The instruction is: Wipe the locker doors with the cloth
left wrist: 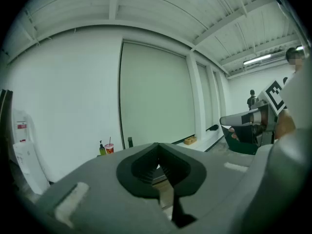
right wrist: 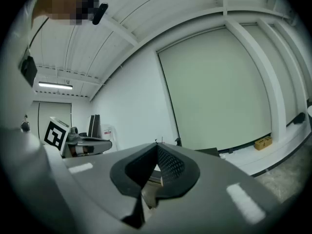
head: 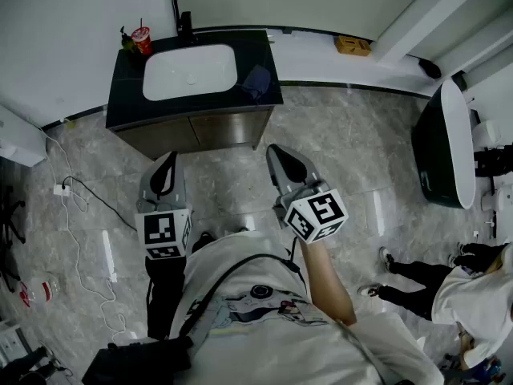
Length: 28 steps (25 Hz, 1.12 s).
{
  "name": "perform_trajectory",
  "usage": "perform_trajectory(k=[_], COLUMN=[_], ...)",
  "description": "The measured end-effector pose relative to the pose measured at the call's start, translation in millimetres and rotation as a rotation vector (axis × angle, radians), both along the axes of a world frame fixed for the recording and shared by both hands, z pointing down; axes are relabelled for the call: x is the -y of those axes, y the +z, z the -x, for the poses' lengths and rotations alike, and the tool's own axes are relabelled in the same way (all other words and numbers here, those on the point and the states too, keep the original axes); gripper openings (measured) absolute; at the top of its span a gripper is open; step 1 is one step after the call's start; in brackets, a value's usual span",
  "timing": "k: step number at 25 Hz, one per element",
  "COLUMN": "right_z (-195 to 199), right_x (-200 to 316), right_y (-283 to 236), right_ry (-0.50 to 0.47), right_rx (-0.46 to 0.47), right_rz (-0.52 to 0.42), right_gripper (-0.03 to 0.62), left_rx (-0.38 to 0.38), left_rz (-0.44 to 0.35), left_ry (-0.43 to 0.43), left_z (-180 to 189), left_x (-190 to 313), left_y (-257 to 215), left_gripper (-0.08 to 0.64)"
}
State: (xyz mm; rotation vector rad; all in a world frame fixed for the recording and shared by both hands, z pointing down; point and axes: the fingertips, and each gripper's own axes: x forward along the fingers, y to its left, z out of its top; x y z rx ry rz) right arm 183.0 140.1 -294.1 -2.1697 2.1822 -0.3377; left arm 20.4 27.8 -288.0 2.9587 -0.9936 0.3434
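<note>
A: What takes up most of the head view?
B: The grey marble floor point(head: 345, 143). Against the white wall point(head: 72, 22) stands a vanity point(head: 200, 131), black on top and brown in front. The wearer point(head: 264, 327) faces it. A second person point(head: 469, 291) stands off at the lower right.
A: And on the vanity?
B: A white sink point(head: 190, 72) fills the middle of the top.
A: The grippers?
B: Both are held out in front of the wearer, pointing at the vanity and close to level, side by side and apart. The left gripper point(head: 168, 160) has its jaws pressed together, tips meeting, with nothing between them. The right gripper point(head: 276, 155) is the same, jaws together and empty.
A: So where is the cloth?
B: The cloth point(head: 256, 82) is dark blue and lies crumpled on the right end of the vanity's top, just beside the sink. It is well apart from both grippers, and neither touches it.
A: Which way does it lie?
B: Its long axis seems to run from the back of the top toward the front, though the lump is too small to be sure.
A: Anything smaller?
B: A cardboard box point(head: 353, 45) sits on the ledge point(head: 313, 58) to the right. A red cup point(head: 142, 39) stands at the top's back left corner.
</note>
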Motion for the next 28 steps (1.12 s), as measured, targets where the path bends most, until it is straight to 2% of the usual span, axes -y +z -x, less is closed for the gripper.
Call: perform_trajectory(k=[28], right_z=[-18], right_x=[0], right_y=[-5], right_ry=[-0.003], right_rx=[-0.059], right_rz=[-0.025], right_gripper=[-0.002], left_rx=[0.001], left_rz=[0.023], left_ry=[-0.020], left_z=[-20], left_x=[-13], left_y=[4], left_gripper=[0.000])
